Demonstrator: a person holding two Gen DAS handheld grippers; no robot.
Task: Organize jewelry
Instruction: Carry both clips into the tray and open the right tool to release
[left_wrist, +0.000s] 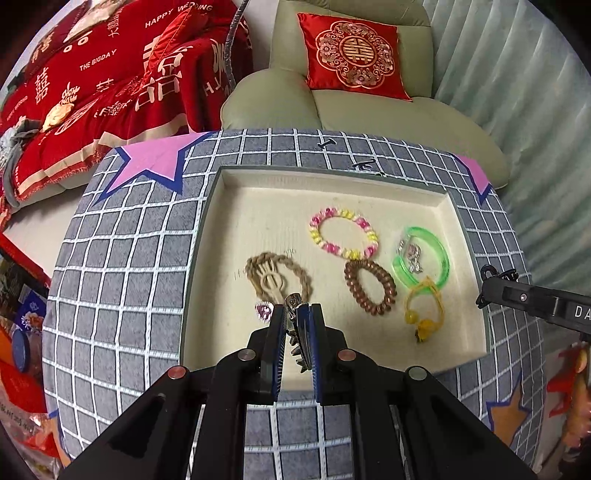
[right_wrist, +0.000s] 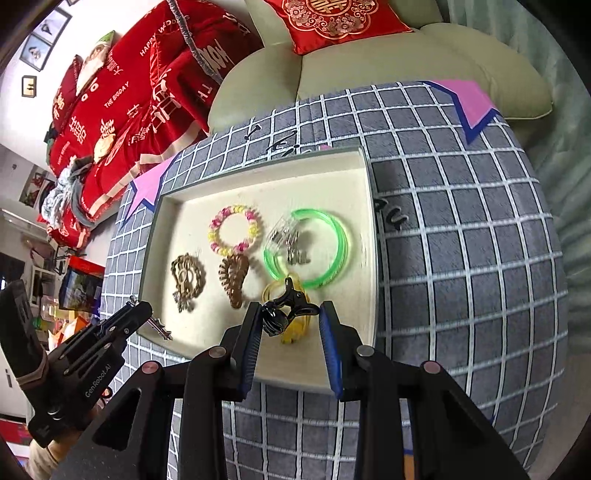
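Observation:
A cream tray (left_wrist: 332, 188) (right_wrist: 354, 184) on a grey checked ottoman holds a pink-yellow bead bracelet (left_wrist: 343, 233) (right_wrist: 235, 229), a tan rope hair tie (left_wrist: 277, 278) (right_wrist: 187, 277), a brown coil hair tie (left_wrist: 370, 287) (right_wrist: 233, 277), a green bangle (left_wrist: 422, 256) (right_wrist: 308, 248) with a silver charm, and a yellow hair tie (left_wrist: 424, 306) (right_wrist: 291, 326). My left gripper (left_wrist: 297, 314) (right_wrist: 144, 314) is shut on a toothed metal hair clip (left_wrist: 295, 339) over the tray's near edge. My right gripper (right_wrist: 290, 315) (left_wrist: 491, 275) is partly open with a black hair clip (right_wrist: 284, 308) between its pads, above the yellow tie.
A pink gem (left_wrist: 264, 310) lies beside the left fingertips. The grey checked ottoman (left_wrist: 122, 280) (right_wrist: 461, 240) has pink star patches. A beige armchair with a red cushion (left_wrist: 352, 55) stands behind, a red bedspread (left_wrist: 110, 85) to the left.

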